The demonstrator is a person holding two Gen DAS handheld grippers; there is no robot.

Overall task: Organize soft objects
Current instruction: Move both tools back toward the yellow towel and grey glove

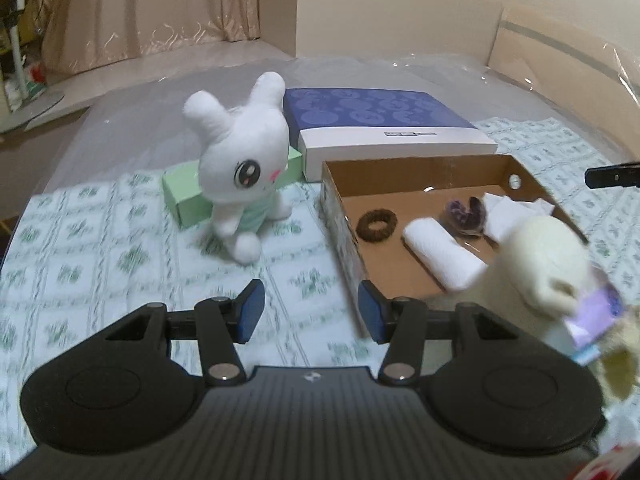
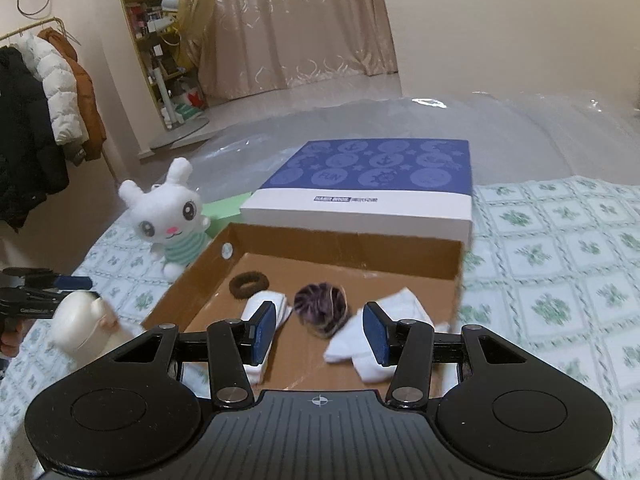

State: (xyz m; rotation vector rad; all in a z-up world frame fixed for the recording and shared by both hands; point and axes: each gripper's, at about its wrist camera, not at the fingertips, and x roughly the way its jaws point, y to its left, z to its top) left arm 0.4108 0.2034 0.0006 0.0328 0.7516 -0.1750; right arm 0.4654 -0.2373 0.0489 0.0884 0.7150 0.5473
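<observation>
A white bunny plush in a green striped top sits on the patterned bedspread, left of an open cardboard box. In the box lie a brown hair tie, a rolled white towel, a purple scrunchie and a white folded cloth. A cream plush, blurred, stands by the box's near corner. My left gripper hangs open and empty over the bedspread, short of the bunny. My right gripper is open above the box, nothing between its pads.
A blue and white lidded box lies just behind the cardboard box. A pale green carton is behind the bunny. Clear plastic sheeting covers the far bed. Coats on a rack and a shelf stand across the room.
</observation>
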